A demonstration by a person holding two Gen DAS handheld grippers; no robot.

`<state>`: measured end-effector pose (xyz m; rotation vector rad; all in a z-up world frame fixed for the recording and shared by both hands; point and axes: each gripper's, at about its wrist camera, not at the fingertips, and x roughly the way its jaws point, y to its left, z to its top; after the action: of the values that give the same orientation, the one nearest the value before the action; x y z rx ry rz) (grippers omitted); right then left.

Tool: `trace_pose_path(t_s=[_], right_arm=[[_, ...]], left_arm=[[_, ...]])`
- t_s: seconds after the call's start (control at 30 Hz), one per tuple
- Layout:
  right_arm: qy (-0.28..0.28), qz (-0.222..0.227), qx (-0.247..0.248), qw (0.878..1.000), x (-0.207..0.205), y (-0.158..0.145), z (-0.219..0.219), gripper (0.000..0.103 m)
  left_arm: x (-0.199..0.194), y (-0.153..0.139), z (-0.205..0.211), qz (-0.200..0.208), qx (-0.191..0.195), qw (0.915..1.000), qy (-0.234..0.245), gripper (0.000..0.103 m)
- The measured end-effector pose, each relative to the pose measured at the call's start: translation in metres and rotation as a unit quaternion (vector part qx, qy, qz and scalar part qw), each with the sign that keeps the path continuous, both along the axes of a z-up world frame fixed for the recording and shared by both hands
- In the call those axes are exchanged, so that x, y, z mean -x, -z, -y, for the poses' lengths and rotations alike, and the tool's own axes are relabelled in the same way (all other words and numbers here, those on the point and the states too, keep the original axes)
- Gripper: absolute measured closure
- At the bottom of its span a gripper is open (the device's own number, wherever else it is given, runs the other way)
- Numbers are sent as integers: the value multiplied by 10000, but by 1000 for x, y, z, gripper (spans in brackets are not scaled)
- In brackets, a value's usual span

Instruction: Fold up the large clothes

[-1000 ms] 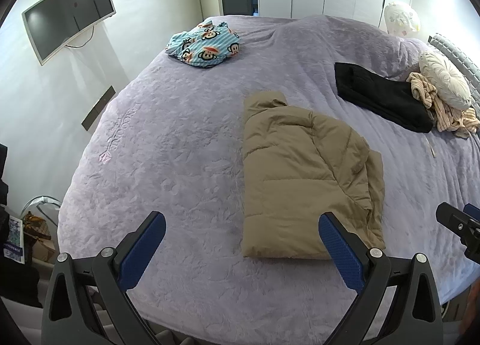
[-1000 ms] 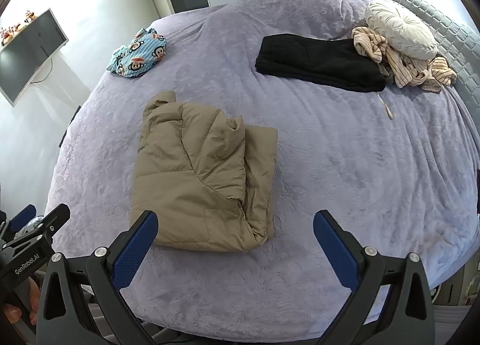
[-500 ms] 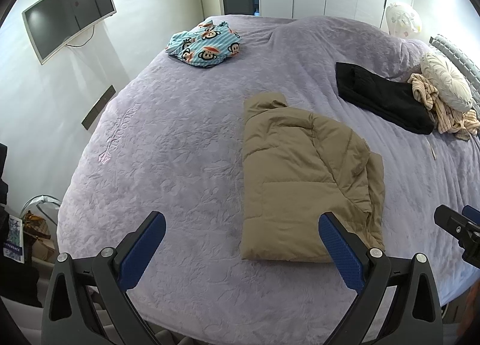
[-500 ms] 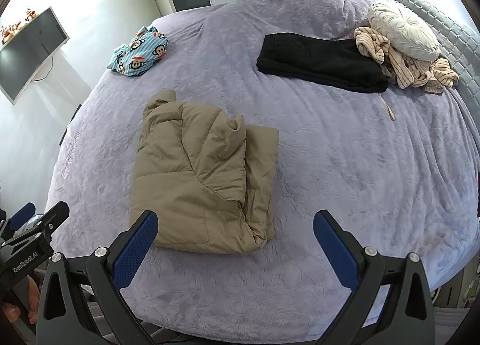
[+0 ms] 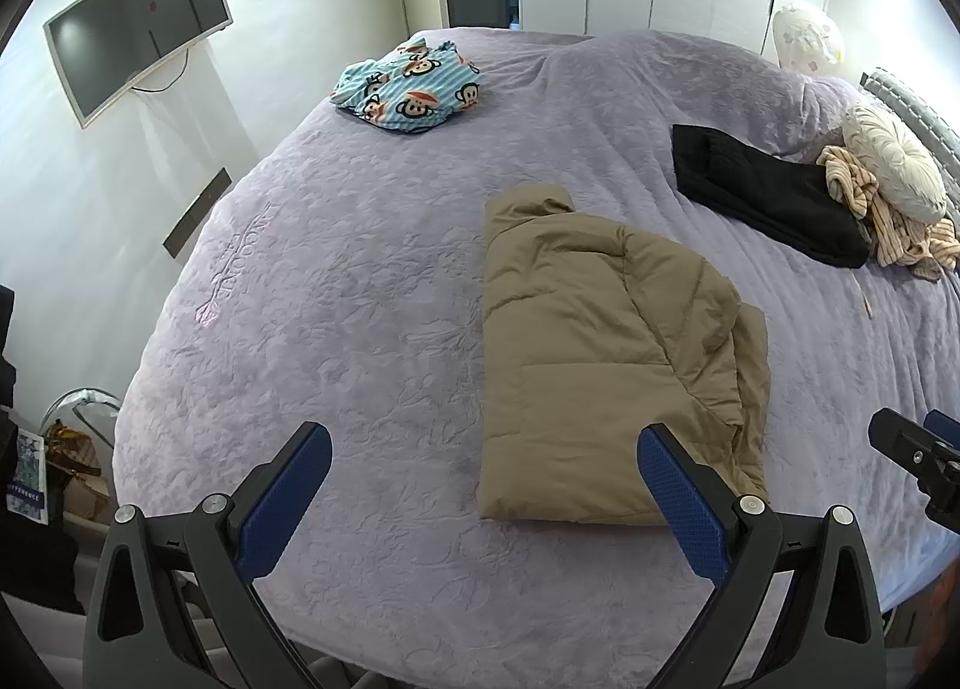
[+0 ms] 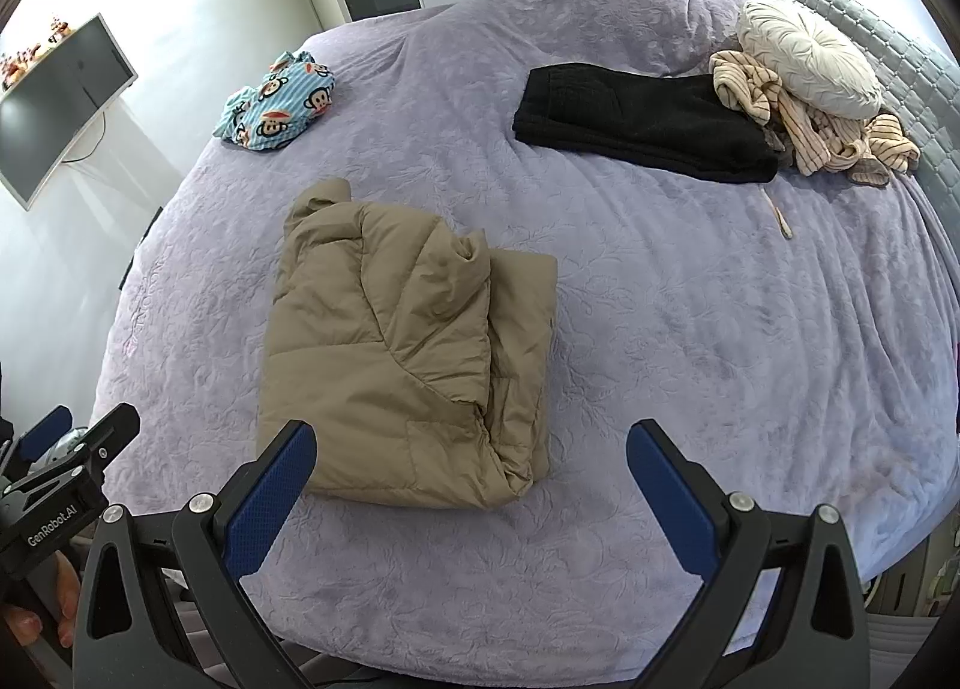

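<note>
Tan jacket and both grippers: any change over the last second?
Almost nothing. Both views drift slightly, as if the grippers pulled back a touch from the bed. Nothing was gripped or released: the left gripper and right gripper stay open and empty above the near edge. The folded tan jacket, black garment and monkey-print garment lie as before.
</note>
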<state>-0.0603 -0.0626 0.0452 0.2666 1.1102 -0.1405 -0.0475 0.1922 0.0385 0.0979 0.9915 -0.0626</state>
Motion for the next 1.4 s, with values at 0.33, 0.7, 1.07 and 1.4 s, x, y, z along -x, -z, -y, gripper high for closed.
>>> trace_pose_path(t_s=[0.33, 0.7, 1.07, 1.4], right_arm=[[10, -6, -16, 10000, 0, 1, 0, 0], [5, -17, -11, 10000, 2, 5, -4, 0], [-9, -21, -25, 10000, 1, 4, -4, 0], [-10, -19, -21, 10000, 2, 4, -7, 0]], left_arm=[[3, 3, 0, -21, 1, 10000, -49, 1], [6, 4, -3, -26, 15, 10000, -93, 1], [11, 4, -4, -21, 2, 9999, -144, 1], [13, 4, -6, -15, 1, 9998, -189, 1]])
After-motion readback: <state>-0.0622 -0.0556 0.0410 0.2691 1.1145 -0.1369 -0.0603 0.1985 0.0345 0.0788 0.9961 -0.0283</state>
